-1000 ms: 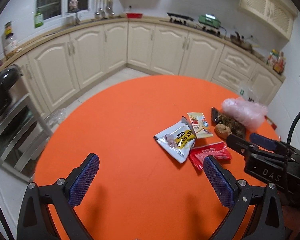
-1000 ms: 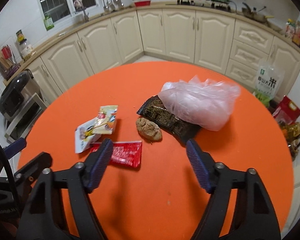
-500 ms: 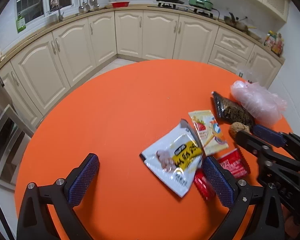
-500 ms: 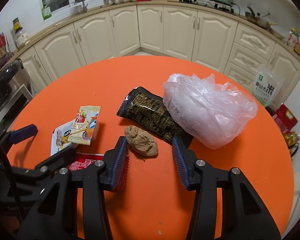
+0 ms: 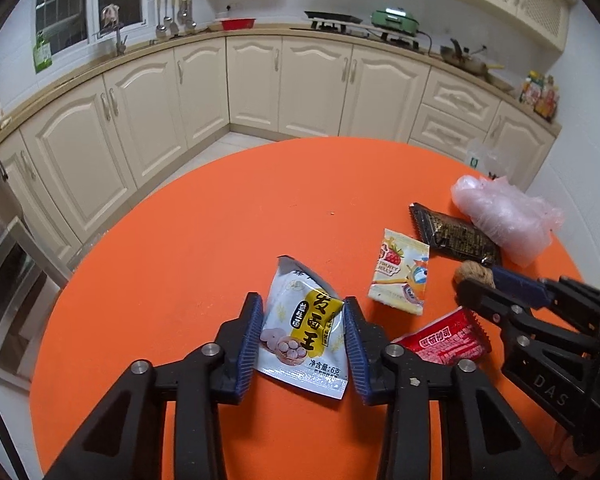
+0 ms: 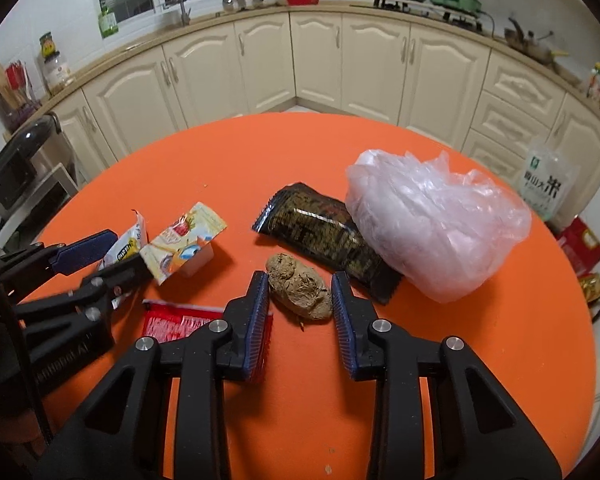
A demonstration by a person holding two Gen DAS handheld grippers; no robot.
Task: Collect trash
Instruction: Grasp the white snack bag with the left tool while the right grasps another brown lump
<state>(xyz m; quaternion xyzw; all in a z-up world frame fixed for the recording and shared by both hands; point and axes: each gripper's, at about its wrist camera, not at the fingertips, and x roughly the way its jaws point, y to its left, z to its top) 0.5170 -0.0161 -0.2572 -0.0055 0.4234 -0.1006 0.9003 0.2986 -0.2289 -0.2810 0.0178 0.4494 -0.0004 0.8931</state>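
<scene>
On the round orange table [image 5: 204, 248] lies a white and yellow packet [image 5: 300, 332]. My left gripper [image 5: 302, 300] is closing on it, both pads touching its side edges. Right of it lie a strawberry jelly packet [image 5: 400, 272], a red wrapper [image 5: 448, 340], a black wrapper [image 5: 452, 234] and a crumpled clear plastic bag [image 5: 508, 216]. In the right wrist view a brown lump [image 6: 300, 288] sits between the pads of my right gripper [image 6: 299, 276], whose jaws are closing and meet its sides. The black wrapper [image 6: 320, 224] and the plastic bag [image 6: 432, 216] lie just beyond.
Cream kitchen cabinets [image 5: 308, 84] curve around behind the table. A dark appliance [image 6: 16, 168] stands on a rack at the left. Beyond the table's right edge are a bag of rice [image 6: 544, 184] and a red box [image 6: 584, 244]. My two grippers stand close together.
My left gripper moved over the white and yellow packet and its wide jaws closed onto it. My right gripper's jaws narrowed around the brown lump without travelling.
</scene>
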